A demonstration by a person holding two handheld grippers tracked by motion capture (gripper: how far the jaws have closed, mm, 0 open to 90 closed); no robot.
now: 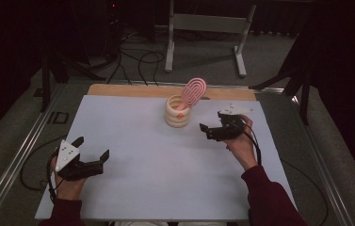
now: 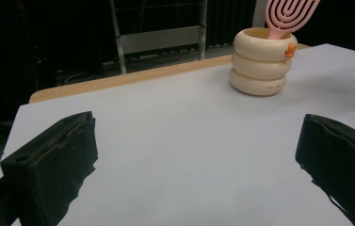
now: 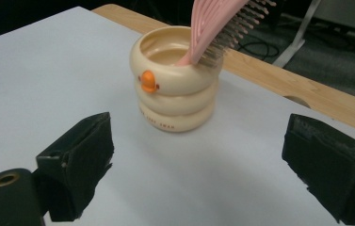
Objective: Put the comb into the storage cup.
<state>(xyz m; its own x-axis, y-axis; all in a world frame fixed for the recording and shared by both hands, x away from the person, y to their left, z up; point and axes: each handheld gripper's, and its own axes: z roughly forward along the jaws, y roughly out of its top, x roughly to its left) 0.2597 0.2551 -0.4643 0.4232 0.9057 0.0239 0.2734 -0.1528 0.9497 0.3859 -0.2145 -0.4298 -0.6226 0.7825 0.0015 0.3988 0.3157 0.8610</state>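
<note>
Pink plastic hairbrush (image 1: 193, 91) leans in the cream holder (image 1: 178, 113); it looks light and stiff. Right gripper (image 1: 211, 128) and left gripper (image 1: 92, 147) both stand apart, empty. Best grip seems the flat head's edges.

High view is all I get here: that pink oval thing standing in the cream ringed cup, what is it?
Observer: A pink plastic hairbrush; the right gripper view shows rows of bristles on its far face.
Operator: And the orange dot on the cup?
Observer: On the cream three-ring cup it is a small raised orange beak-like knob, sitting on the top ring.
Operator: Is there anything written on the cup?
Observer: Yes, a line of small lettering on the bottom ring, too small to read.
Operator: Is the right gripper closed?
Observer: No. The right gripper has its black jaws wide apart, with the cup between them farther off, untouched.
</note>
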